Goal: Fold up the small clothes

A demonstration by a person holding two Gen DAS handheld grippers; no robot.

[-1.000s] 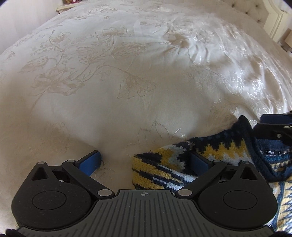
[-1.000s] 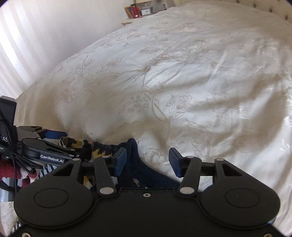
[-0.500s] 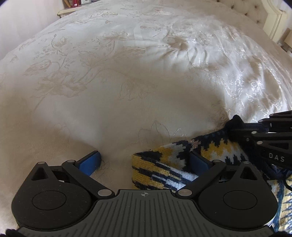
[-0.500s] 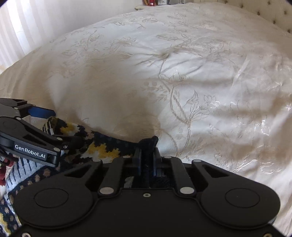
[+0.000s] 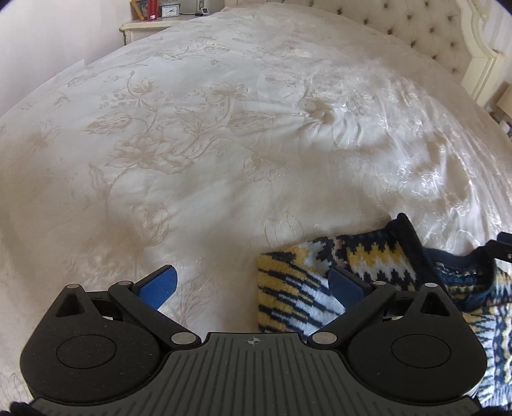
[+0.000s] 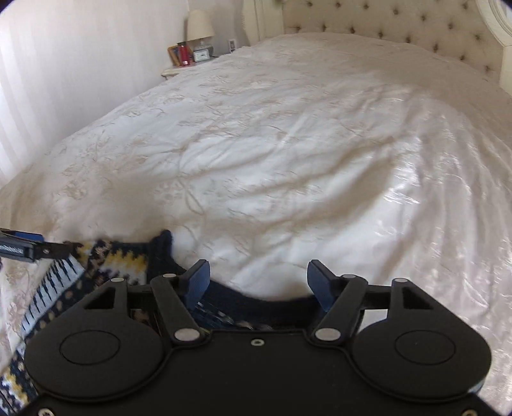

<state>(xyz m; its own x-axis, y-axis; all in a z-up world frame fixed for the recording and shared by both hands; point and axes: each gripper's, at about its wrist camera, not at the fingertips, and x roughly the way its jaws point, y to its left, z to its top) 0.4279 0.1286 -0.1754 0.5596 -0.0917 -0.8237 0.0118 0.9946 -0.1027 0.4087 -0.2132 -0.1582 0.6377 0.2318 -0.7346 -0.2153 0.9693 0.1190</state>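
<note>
Patterned knit sweater [image 5: 377,275] lies at the near edge of the bed [image 5: 224,144]. Left tool [image 5: 252,288] jaws wide apart, one pad against a folded sleeve. Right tool [image 6: 259,281] jaws just sprang apart over the dark collar, gripping nothing. Only the right view shows the lamp [image 6: 200,24].

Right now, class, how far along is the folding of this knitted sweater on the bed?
Done: the sweater's near edge looks doubled over on the bedspread, and its dark trim stands up as a corner. In hand: nothing is gripped. The right gripper has just opened over the dark hem, and the left gripper is open with the patterned fold inside. Left: probably further folds and flattening.
</note>
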